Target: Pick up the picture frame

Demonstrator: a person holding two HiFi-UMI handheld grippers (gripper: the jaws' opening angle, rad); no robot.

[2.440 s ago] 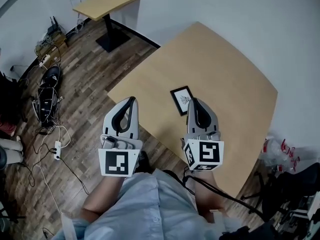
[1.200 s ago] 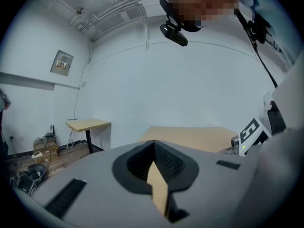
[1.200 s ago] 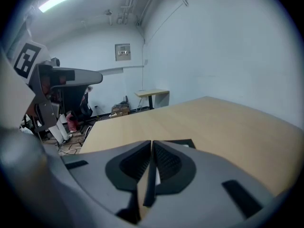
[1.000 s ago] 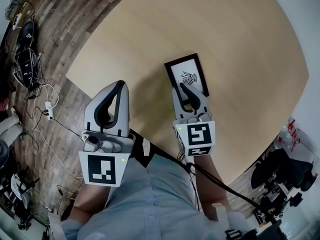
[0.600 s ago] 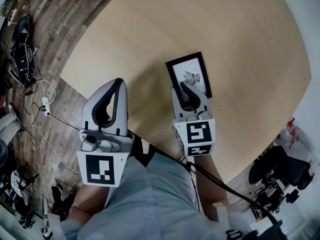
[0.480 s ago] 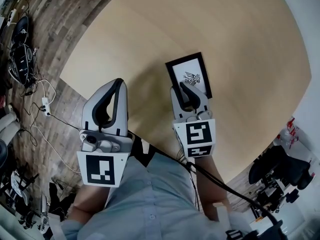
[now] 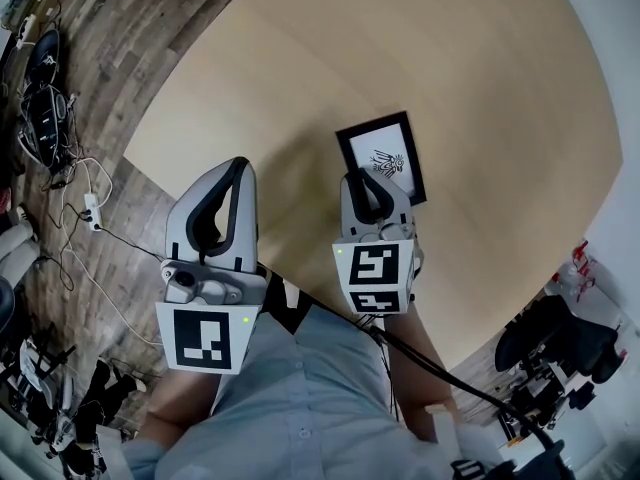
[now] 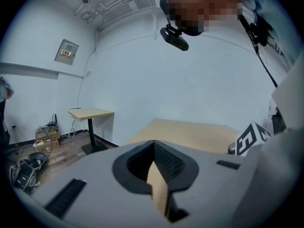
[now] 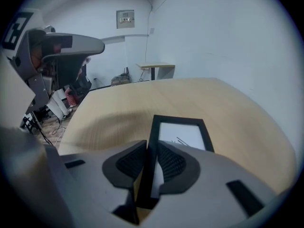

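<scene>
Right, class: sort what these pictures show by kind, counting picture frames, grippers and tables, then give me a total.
Picture frames: 1, the picture frame
Grippers: 2, left gripper, right gripper
Tables: 2, large table, small table
Total: 5

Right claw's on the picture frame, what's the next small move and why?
Probably raise the right claw straight up a little: its jaws are closed on the dark left border of the picture frame, which looks to lie flat on the table.

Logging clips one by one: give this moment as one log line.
right gripper: shut on frame edge | left gripper: shut, empty | frame: over table, lift unclear
</scene>
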